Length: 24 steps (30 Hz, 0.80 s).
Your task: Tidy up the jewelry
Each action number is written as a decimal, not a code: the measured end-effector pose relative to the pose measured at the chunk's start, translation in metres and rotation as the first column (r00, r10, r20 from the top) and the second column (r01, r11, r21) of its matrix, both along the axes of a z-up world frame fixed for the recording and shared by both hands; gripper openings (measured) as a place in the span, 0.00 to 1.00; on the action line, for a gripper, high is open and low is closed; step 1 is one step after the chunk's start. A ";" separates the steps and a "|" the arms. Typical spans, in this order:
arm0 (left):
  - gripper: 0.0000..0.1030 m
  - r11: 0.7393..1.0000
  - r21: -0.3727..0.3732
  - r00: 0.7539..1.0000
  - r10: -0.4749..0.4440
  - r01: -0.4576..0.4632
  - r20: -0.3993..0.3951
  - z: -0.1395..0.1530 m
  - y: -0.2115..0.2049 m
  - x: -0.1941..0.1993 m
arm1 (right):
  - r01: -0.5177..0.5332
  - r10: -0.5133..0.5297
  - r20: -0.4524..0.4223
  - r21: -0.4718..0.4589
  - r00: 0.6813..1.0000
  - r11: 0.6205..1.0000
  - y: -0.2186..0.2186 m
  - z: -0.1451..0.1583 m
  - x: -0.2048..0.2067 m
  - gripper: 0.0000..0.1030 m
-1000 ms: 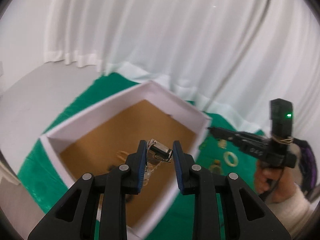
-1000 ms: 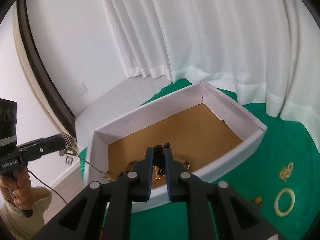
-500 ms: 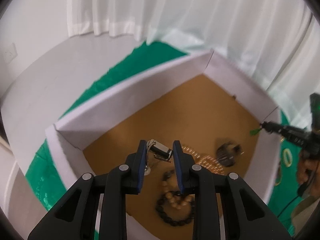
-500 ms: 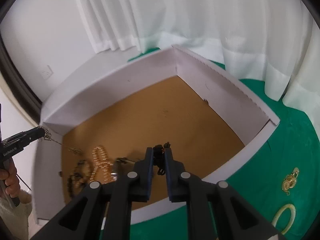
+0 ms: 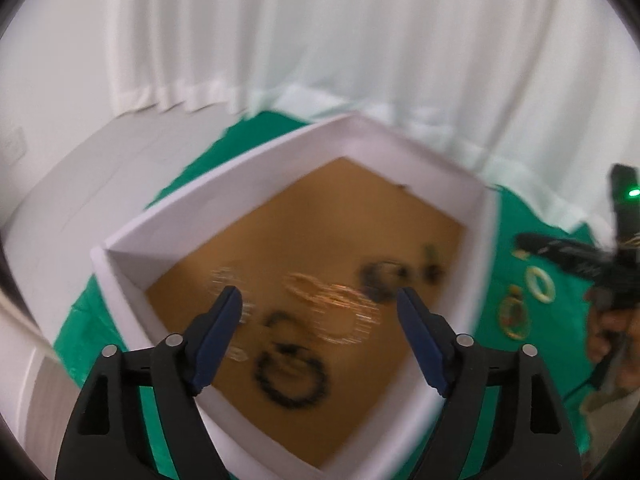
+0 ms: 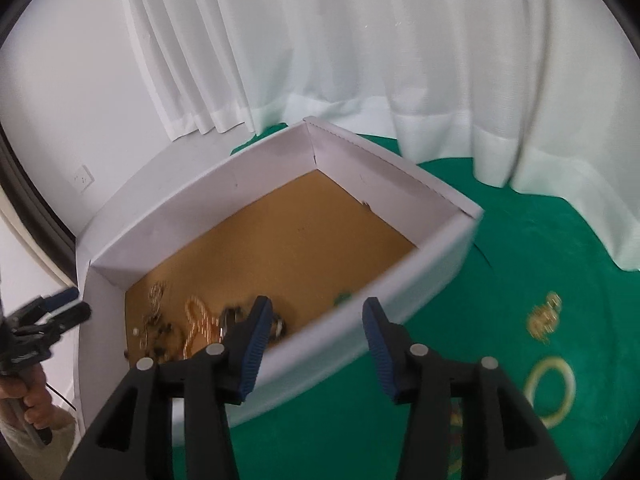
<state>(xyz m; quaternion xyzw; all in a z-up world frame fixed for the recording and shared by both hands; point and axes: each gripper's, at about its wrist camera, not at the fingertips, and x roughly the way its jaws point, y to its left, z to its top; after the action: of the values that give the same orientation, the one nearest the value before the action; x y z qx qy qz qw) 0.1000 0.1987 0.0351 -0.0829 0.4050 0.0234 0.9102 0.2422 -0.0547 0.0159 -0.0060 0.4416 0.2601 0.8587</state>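
A white box (image 5: 280,152) with a brown floor holds several jewelry pieces: a black bead bracelet (image 5: 292,380), gold chains (image 5: 340,308) and dark pieces (image 5: 384,276). My left gripper (image 5: 320,316) is open and empty above the box. My right gripper (image 6: 316,324) is open and empty over the box's near wall (image 6: 360,320). In the right wrist view the jewelry (image 6: 196,320) lies in the box's left corner. A white bangle (image 6: 552,384) and a gold piece (image 6: 544,316) lie on the green cloth.
The green cloth (image 6: 520,240) covers the table, with white curtains (image 6: 360,40) behind. In the left wrist view a white bangle (image 5: 540,284) and a gold pendant (image 5: 514,316) lie right of the box, near the right gripper's body (image 5: 580,264).
Both grippers have opened and let go of their pieces, which now lie in the box. Both views have drawn back from the box.
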 end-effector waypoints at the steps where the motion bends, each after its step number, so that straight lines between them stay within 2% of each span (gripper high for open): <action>1: 0.82 1.000 -0.009 1.000 -0.025 0.026 0.011 0.003 -0.013 -0.009 | 0.007 -0.007 -0.005 0.007 1.000 1.000 -0.011 -0.004 -0.015 0.48; 4: 0.88 0.991 -0.059 0.993 -0.116 0.118 0.025 0.001 -0.055 -0.036 | 0.020 -0.020 -0.032 0.011 0.999 1.000 -0.041 -0.020 -0.049 0.48; 9: 0.88 0.962 -0.076 0.963 -0.265 0.261 -0.047 -0.034 -0.122 -0.058 | 0.157 -0.161 -0.028 -0.103 0.987 0.982 -0.118 -0.058 -0.112 0.48; 14: 0.88 0.949 -0.106 0.944 -0.310 0.298 -0.114 -0.069 -0.164 -0.058 | 0.301 -0.306 -0.011 -0.160 0.952 0.940 -0.177 -0.078 -0.163 0.48; 17: 0.88 0.938 -0.087 0.929 -0.344 0.335 -0.135 -0.080 -0.186 -0.059 | 0.362 -0.367 -0.003 -0.159 0.930 0.919 -0.197 -0.084 -0.186 0.48; 20: 0.88 0.929 -0.069 0.915 -0.371 0.364 -0.157 -0.088 -0.204 -0.061 | 0.392 -0.396 -0.004 -0.144 0.918 0.909 -0.207 -0.090 -0.198 0.48; 24: 0.88 0.923 -0.047 0.907 -0.384 0.382 -0.173 -0.093 -0.220 -0.060 | 0.394 -0.398 -0.001 -0.142 0.917 0.908 -0.208 -0.092 -0.201 0.48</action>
<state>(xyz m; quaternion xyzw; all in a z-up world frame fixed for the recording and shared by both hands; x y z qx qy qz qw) 0.0401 -0.0209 -0.0583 -0.0047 0.4935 -0.1508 0.8566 0.0413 -0.2626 -0.0760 0.0279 0.4633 0.0492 0.8844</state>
